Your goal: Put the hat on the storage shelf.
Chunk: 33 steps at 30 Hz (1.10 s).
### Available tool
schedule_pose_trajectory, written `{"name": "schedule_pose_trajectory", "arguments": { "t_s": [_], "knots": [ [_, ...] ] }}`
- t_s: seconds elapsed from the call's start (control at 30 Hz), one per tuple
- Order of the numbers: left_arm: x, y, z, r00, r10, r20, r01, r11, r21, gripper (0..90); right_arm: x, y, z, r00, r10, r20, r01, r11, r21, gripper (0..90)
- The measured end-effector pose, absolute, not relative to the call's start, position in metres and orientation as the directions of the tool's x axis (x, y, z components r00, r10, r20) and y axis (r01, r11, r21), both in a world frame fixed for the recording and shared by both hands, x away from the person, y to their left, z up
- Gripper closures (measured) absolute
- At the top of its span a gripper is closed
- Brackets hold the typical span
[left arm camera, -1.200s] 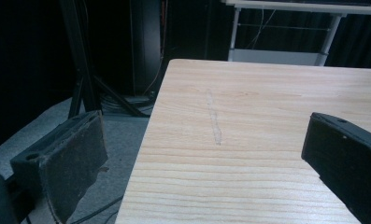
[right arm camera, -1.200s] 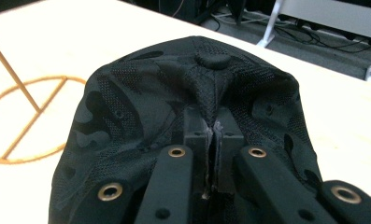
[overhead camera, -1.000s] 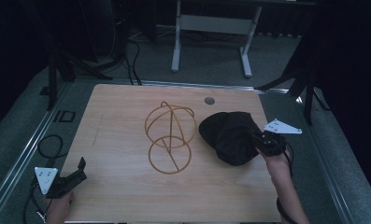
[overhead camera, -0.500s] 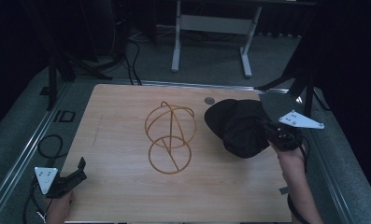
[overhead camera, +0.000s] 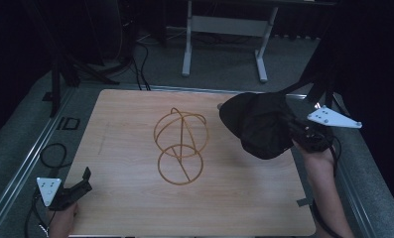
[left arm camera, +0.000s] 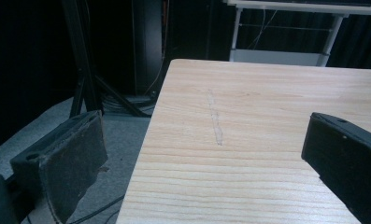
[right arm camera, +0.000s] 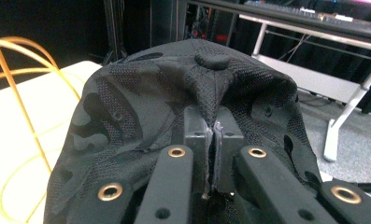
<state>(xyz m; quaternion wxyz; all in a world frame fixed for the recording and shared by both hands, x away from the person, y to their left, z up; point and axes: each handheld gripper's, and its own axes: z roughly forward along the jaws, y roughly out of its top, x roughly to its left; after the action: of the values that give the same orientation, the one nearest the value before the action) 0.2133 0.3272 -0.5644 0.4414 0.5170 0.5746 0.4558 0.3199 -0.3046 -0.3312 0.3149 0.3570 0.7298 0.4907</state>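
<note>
A black cap (overhead camera: 258, 124) hangs lifted above the table's right side, pinched by my right gripper (overhead camera: 303, 136). In the right gripper view the two jaws are pressed together on the cap (right arm camera: 183, 93) fabric just below its top button. A gold wire stand (overhead camera: 180, 144), made of hoops with a ring base, sits at the middle of the wooden table (overhead camera: 125, 208); its wires (right arm camera: 15, 60) show left of the cap. My left gripper (overhead camera: 80, 184) rests at the near left corner, open, with nothing between its pads (left arm camera: 75, 163).
The table's left edge (left arm camera: 146, 140) drops to grey carpet with cables and a black stand leg. A white metal frame (overhead camera: 224, 29) stands on the floor behind the table. A small dark disc sits near the far edge, partly behind the cap.
My right gripper has lifted the cap off the table and carried it right and up. The left gripper has stayed still.
</note>
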Motion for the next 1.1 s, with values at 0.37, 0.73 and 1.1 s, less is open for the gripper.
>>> {"name": "schedule_pose_trajectory", "arguments": {
  "t_s": [0.37,0.73,1.1],
  "knots": [
    [0.213,0.327,-0.564,-0.075,0.997,-0.036,0.192,0.050,0.980,0.6,0.314,-0.292,-0.290,-0.556,0.819,-0.144,0.133,0.258,0.957,86.8],
    [0.213,0.327,-0.564,-0.075,0.997,-0.033,0.191,0.047,0.981,0.6,0.309,-0.277,-0.261,-0.578,0.803,-0.147,0.071,0.229,0.971,86.8],
    [0.213,0.327,-0.564,-0.074,0.997,-0.034,0.189,0.047,0.981,0.6,0.309,-0.244,-0.256,-0.639,0.756,-0.138,0.046,0.217,0.975,86.8]
  ]
}}
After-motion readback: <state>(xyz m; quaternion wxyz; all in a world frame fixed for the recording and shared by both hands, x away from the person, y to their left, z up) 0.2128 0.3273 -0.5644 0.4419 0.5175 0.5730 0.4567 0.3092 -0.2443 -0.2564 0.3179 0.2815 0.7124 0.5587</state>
